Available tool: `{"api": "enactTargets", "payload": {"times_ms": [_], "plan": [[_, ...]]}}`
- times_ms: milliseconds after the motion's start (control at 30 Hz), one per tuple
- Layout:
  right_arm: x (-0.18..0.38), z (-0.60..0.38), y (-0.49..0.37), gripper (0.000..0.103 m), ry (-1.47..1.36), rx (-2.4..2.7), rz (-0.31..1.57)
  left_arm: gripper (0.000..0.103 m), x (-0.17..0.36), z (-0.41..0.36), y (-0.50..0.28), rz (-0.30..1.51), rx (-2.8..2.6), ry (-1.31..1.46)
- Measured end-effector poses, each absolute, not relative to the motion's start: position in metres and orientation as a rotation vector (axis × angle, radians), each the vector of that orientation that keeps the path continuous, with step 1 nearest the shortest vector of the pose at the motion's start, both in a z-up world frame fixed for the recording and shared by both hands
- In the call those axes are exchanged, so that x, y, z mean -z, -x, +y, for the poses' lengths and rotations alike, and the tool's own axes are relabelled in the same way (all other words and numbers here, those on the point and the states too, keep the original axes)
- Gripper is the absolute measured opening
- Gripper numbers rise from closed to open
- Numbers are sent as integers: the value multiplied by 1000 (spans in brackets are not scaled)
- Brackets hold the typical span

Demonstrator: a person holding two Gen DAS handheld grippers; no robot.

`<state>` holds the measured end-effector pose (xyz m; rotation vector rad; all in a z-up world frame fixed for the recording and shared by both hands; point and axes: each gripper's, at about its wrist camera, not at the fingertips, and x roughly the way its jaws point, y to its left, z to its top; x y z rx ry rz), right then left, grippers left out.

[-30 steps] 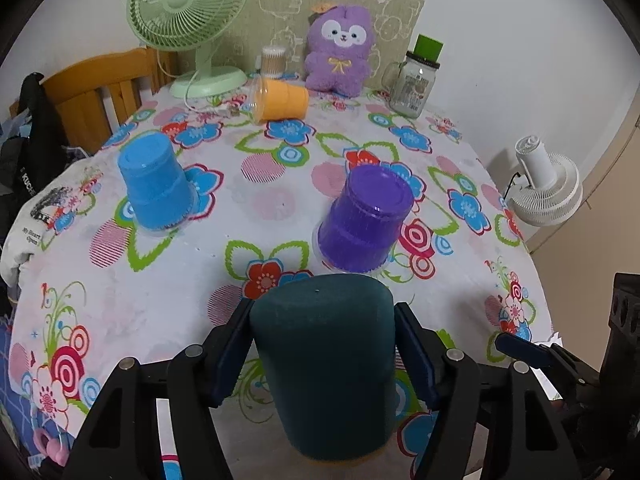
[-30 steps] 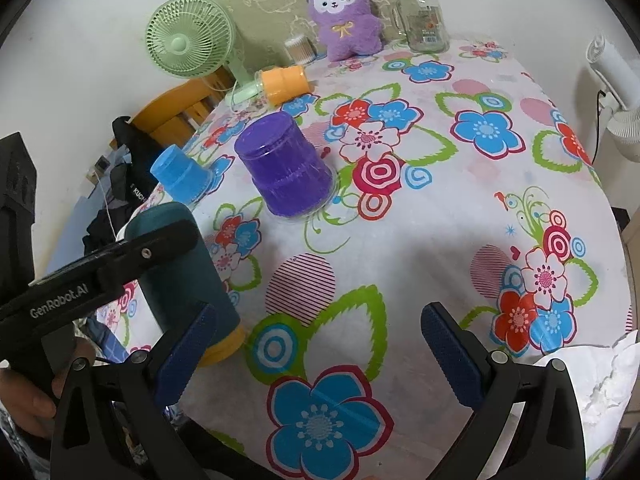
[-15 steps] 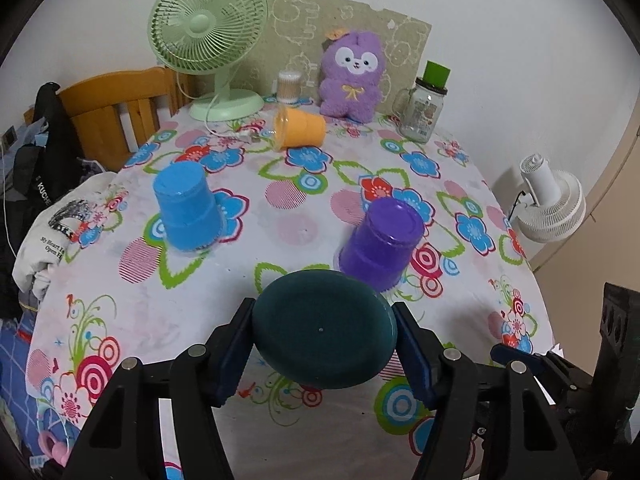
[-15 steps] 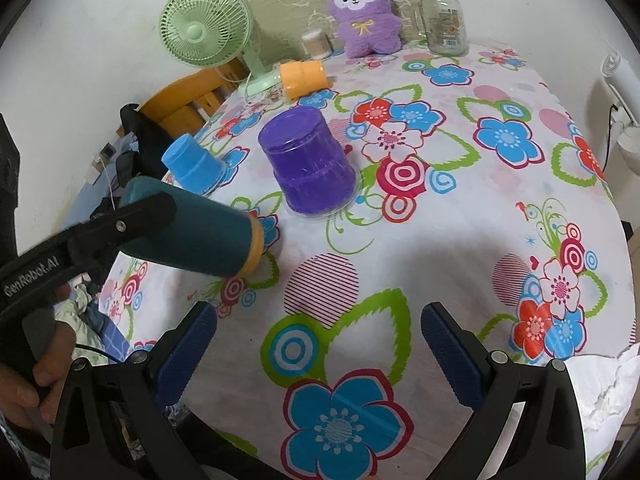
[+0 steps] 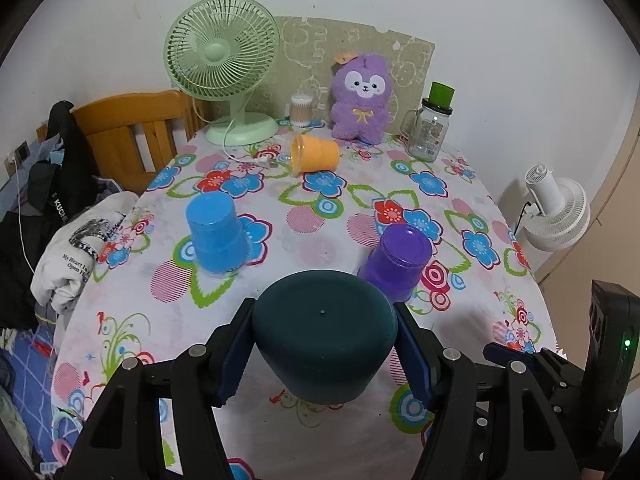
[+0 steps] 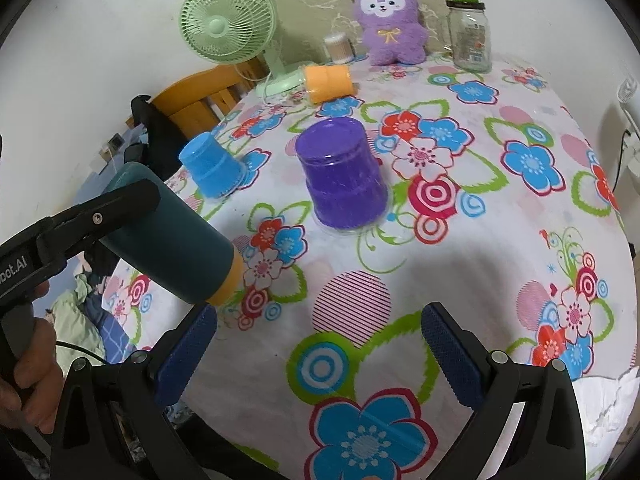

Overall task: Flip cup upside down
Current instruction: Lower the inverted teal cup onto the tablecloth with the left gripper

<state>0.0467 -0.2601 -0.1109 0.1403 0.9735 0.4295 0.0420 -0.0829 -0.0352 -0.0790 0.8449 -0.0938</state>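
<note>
Right now our left gripper [image 5: 324,344] pinches the dark teal cup [image 5: 323,336] between both pads, holding it tilted above the floral tablecloth [image 6: 460,264], closed base pointing away toward twelve o'clock, orange rim toward us. Our right gripper [image 6: 318,354] hangs with its jaws spread wide, gripping nothing. From the teal cup, a purple cup [image 5: 396,258] stands inverted at one o'clock, a blue cup [image 5: 216,236] at eleven.

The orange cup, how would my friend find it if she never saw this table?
Start at the green fan at the far side of the flowery table. Just in front of its base, beside the purple plush bunny, is the orange cup. It is the only cup lying on its side; the blue cup and purple cup stand upside down.
</note>
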Motion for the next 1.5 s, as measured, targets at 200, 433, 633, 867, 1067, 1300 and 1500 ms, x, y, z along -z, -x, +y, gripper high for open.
{"api": "enactTargets", "payload": {"times_ms": [200,433,633,867,1067,1300,1500], "plan": [[109,-254,-48,103,-127,-432,970,68,34,-77,-40,841,79,79],[104,-249,-48,103,-108,-428,958,68,33,-75,-39,841,77,81],[100,-246,-46,103,-87,-421,946,68,33,-75,-39,843,75,80],[100,-243,-46,103,-77,-420,948,68,36,-72,-38,857,73,80],[102,-242,-46,103,-67,-418,955,68,39,-72,-39,867,72,82],[103,-241,-47,103,-64,-418,960,68,39,-71,-40,863,74,82],[105,-240,-46,103,-60,-418,963,68,40,-71,-40,864,74,81]]}}
